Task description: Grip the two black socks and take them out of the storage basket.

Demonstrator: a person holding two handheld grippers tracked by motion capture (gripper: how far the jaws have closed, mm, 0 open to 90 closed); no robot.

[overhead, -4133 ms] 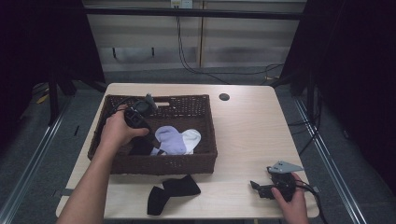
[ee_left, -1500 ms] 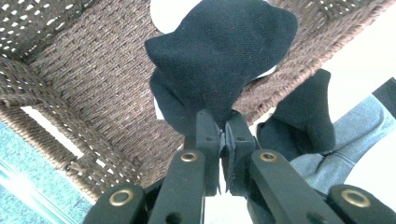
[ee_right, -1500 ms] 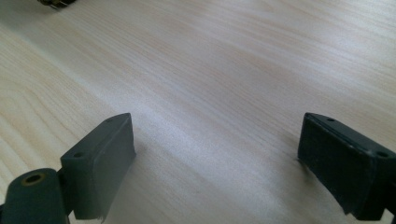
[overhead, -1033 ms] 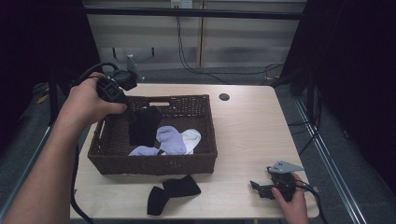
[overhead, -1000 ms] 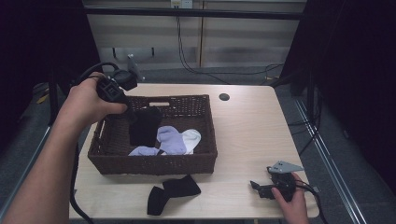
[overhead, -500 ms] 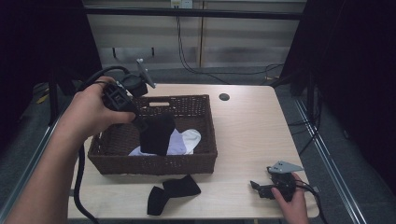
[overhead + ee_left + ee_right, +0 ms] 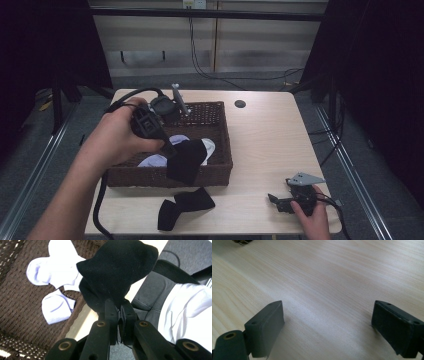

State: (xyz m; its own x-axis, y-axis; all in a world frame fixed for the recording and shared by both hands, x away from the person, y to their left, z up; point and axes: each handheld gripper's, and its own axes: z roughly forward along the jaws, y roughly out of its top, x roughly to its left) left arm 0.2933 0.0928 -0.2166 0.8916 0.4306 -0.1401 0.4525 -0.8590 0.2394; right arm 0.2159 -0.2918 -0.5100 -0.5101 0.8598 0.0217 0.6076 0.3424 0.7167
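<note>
My left tool (image 7: 167,145), clamped on the black sock (image 7: 186,160), has carried it from mid-basket (image 7: 220,170) toward lower centre frame, nearly out; right tool (image 7: 280,200) rests agape, empty, on the worktop (image 7: 260,145).

black sock (image 7: 117,272): soft matt knit cloth
brown basket (image 7: 220,167): rough woven wicker
pale table (image 7: 342,277): smooth wood-grain, slight sheen

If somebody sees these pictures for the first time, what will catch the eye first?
First, the black sock hanging from the shut left tool, over the front wall of the brown basket. Next, the white socks on the basket floor and another black sock on the table in front of it. The right tool rests open near the table's front right corner.
</note>
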